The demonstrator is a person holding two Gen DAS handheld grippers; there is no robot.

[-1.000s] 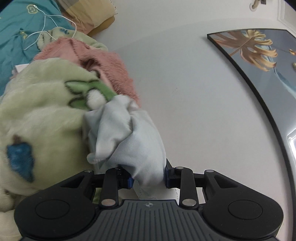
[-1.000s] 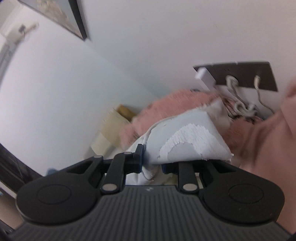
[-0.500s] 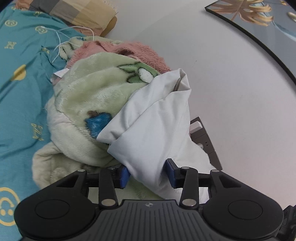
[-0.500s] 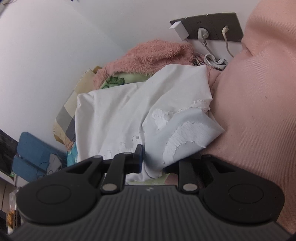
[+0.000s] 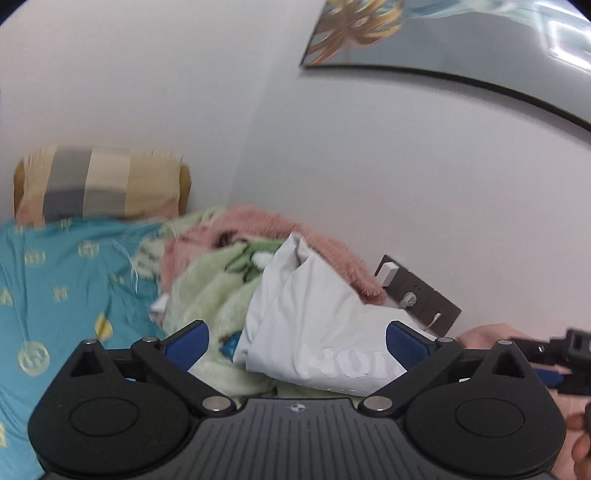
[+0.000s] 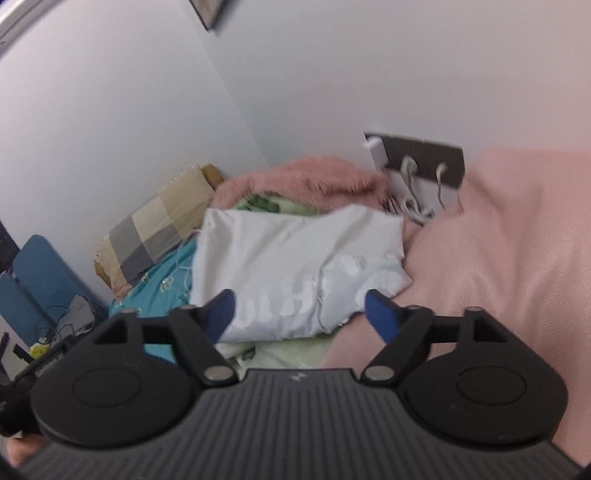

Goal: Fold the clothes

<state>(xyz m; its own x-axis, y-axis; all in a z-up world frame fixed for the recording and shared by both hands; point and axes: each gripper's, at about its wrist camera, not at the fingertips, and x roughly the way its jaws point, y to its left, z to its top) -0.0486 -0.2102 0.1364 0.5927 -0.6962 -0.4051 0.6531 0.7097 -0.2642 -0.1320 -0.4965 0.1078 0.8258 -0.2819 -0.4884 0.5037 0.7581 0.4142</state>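
Observation:
A folded white garment [image 5: 314, 328] with pale lettering lies on a heap of a green fleece blanket [image 5: 218, 291] and a fuzzy pink blanket [image 5: 258, 221] against the wall. It also shows in the right wrist view [image 6: 295, 266]. My left gripper [image 5: 295, 341] is open, its blue-tipped fingers on either side of the garment's near edge and apart from it. My right gripper [image 6: 304, 314] is open too, just in front of the garment and holding nothing.
A checked pillow [image 5: 99, 181] leans in the corner on a teal sheet [image 5: 55, 295]. A wall socket panel [image 6: 421, 162] with plugged white cables sits behind the heap. A pink bedcover [image 6: 498, 251] lies at the right. A framed picture [image 5: 443, 33] hangs above.
Both grippers were shut on the white garment and carried it onto the blanket heap. Now both have opened and let it go, and have drawn back a little.

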